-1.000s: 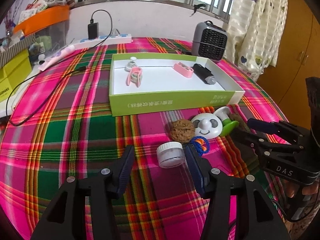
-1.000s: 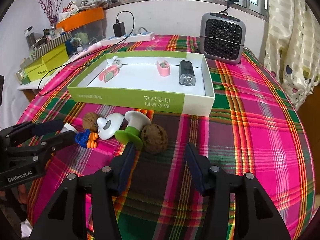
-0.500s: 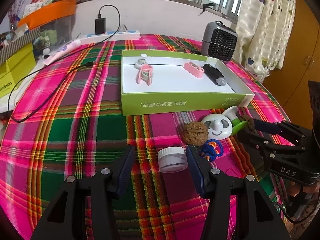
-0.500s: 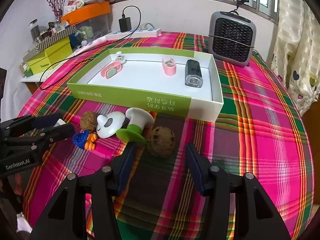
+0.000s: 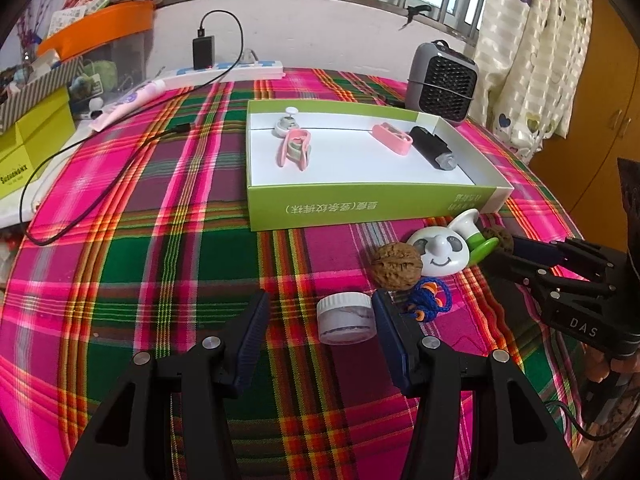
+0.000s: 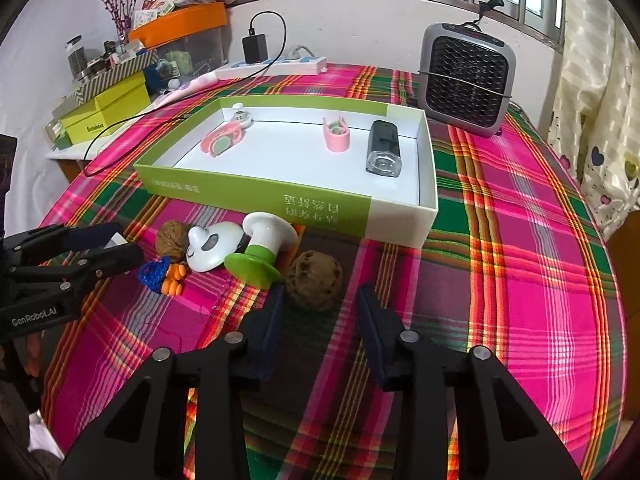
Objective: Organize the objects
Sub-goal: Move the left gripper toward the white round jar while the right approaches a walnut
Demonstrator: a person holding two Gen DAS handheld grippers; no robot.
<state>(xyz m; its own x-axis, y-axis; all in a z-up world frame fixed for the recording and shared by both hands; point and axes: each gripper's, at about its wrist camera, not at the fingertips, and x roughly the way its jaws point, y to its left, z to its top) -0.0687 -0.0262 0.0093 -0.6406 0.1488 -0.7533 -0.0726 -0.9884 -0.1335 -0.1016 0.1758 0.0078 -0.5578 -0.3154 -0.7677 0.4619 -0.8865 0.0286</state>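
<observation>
Left claw (image 5: pixel 320 324): spread wide, low over the surface; the small white jar (image 5: pixel 346 319) stands between its fingers, beside the right finger, and I cannot tell if they touch. The left finger is clearly apart from it.
Right claw (image 6: pixel 318 314): spread, holding nothing; the pitted brown ball (image 6: pixel 315 280) lies just in front of the gap between its fingers, closer to the left one.
Surface (image 5: pixel 120 240): covered with a plaid cloth in pink, green and orange.
Green box (image 5: pixel 360 204): open, shallow, white inside, on the far half of the surface.
Inside the box: a pink clip (image 5: pixel 294 147) with a small white round piece (image 5: pixel 287 122) behind it on the left side; a second pink clip (image 5: pixel 392 138) and a black device (image 5: pixel 433 147) side by side on the right side.
Loose things in front of the box: a walnut (image 5: pixel 396 266) touching a white panda toy (image 5: pixel 442 249), which has a green and white part (image 6: pixel 262 248) lying next to it.
Blue cord with orange beads (image 5: pixel 428 302): lies just beside the walnut, near the jar.
Small heater (image 6: pixel 466 80): grey, upright behind the right end of the box.
Power strip (image 5: pixel 232 70): at the far edge, with a black charger (image 5: pixel 203 52) plugged in.
</observation>
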